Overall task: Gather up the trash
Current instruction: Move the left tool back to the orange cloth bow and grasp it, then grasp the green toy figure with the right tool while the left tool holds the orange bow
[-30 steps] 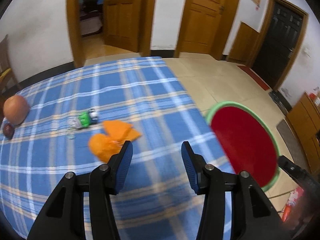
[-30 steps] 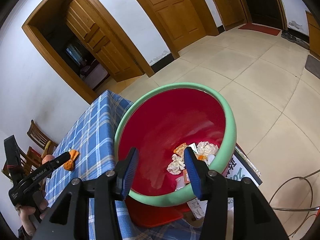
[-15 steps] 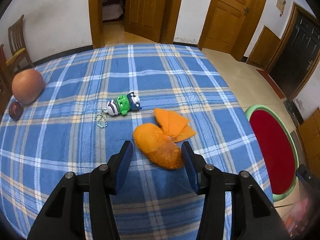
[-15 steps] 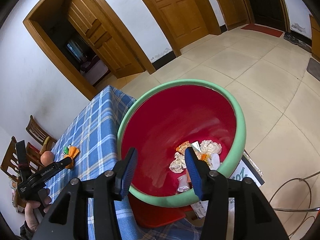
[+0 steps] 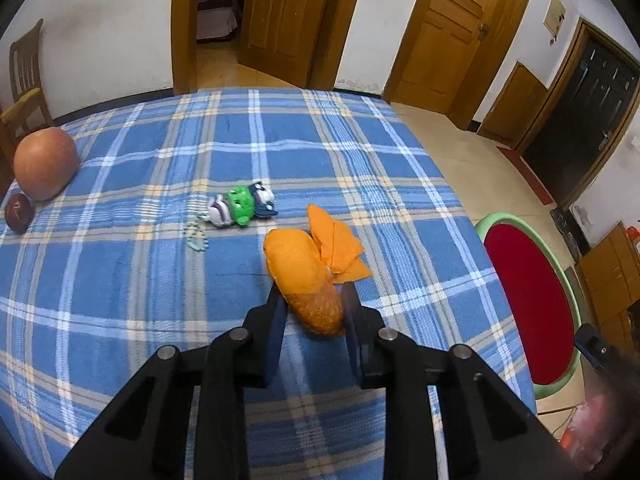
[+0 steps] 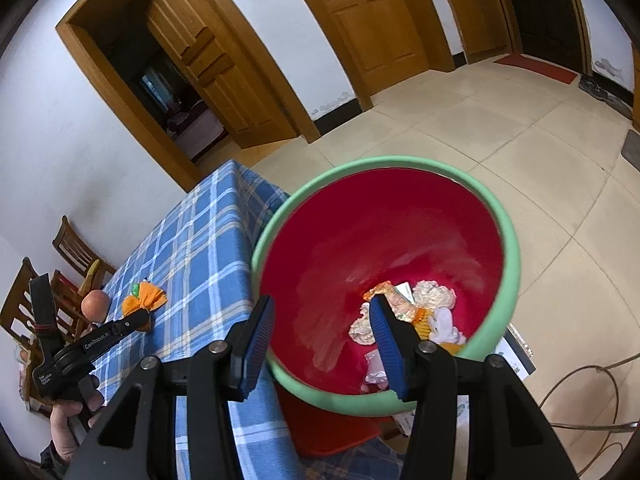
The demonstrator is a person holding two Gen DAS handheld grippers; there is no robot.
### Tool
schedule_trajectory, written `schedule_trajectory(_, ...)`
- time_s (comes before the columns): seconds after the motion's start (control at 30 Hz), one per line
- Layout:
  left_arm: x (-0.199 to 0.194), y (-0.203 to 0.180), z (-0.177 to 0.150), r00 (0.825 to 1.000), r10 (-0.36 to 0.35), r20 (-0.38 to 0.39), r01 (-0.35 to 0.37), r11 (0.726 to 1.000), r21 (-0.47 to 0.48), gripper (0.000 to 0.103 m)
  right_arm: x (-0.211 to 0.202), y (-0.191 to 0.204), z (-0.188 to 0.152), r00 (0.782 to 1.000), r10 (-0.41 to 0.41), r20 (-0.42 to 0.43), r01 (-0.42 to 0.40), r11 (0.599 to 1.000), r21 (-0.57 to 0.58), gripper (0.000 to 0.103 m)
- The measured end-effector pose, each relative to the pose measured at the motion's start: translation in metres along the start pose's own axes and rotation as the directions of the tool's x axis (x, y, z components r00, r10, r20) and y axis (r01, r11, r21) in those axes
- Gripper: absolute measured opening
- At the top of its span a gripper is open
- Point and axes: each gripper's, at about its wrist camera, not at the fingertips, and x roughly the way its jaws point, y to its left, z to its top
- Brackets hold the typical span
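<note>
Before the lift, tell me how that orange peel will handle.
The orange peel is probably light: a thin, hollow shell. Its splayed flaps look likely to flop or tear. Curved and pinched only at one end by the left hand-held gripper, it may swing or slip.

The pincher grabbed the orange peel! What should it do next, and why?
Probably lift it a little off the tablecloth. The left hand-held gripper is shut on the orange peel, which still looks low over the cloth, and the toy lies close behind. Raising it first should clear both before carrying it to the red bin at the table's edge.
</note>
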Motion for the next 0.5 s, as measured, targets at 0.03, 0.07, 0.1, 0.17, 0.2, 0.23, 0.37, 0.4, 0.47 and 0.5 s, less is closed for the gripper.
schedule_trajectory(0.03, -0.004, 0.003, 0.001, 1.0, 0.002, 0.008, -0.002, 1.0, -0.003, 0.027, 0.001, 0.005, 0.001, 1.0, 0.004, 0.0, -0.004, 1.0, -0.009, 0.053)
schedule_trajectory(0.07, -0.008, 0.006, 0.002, 1.0, 0.004, 0.016, -0.004, 1.0, -0.005, 0.027, 0.002, 0.009, 0.001, 1.0, 0.008, 0.001, -0.008, 1.0, -0.017, 0.053)
schedule_trajectory(0.1, -0.011, 0.008, 0.002, 1.0, 0.007, 0.022, -0.007, 1.0, -0.006, 0.027, 0.003, 0.013, 0.002, 1.0, 0.011, 0.001, -0.011, 1.0, -0.022, 0.053)
schedule_trajectory(0.17, -0.017, 0.015, 0.004, 0.999, 0.016, 0.032, -0.015, 1.0, -0.008, 0.027, 0.005, 0.024, 0.003, 1.0, 0.022, 0.001, -0.022, 0.999, -0.041, 0.053)
schedule_trajectory(0.2, -0.021, 0.02, 0.004, 0.999, 0.027, 0.039, -0.026, 1.0, -0.013, 0.027, 0.006, 0.029, 0.004, 1.0, 0.027, 0.0, -0.027, 0.998, -0.05, 0.053)
schedule_trajectory(0.23, -0.024, 0.026, 0.005, 0.998, 0.037, 0.042, -0.036, 0.999, -0.019, 0.027, 0.007, 0.035, 0.004, 0.999, 0.033, -0.001, -0.033, 0.998, -0.059, 0.053)
schedule_trajectory(0.37, -0.034, 0.049, 0.008, 0.996, 0.068, 0.058, -0.065, 0.997, -0.053, 0.027, 0.014, 0.061, 0.004, 0.998, 0.054, -0.01, -0.055, 0.993, -0.104, 0.054)
schedule_trajectory(0.4, -0.036, 0.056, 0.009, 0.995, 0.074, 0.062, -0.071, 0.996, -0.062, 0.027, 0.016, 0.067, 0.004, 0.998, 0.059, -0.012, -0.06, 0.992, -0.115, 0.054)
schedule_trajectory(0.47, -0.04, 0.068, 0.01, 0.994, 0.088, 0.07, -0.082, 0.994, -0.077, 0.027, 0.02, 0.081, 0.004, 0.998, 0.067, -0.019, -0.069, 0.988, -0.138, 0.054)
schedule_trajectory(0.5, -0.042, 0.074, 0.01, 0.993, 0.096, 0.075, -0.089, 0.992, -0.084, 0.027, 0.021, 0.087, 0.003, 0.997, 0.071, -0.022, -0.074, 0.986, -0.147, 0.055)
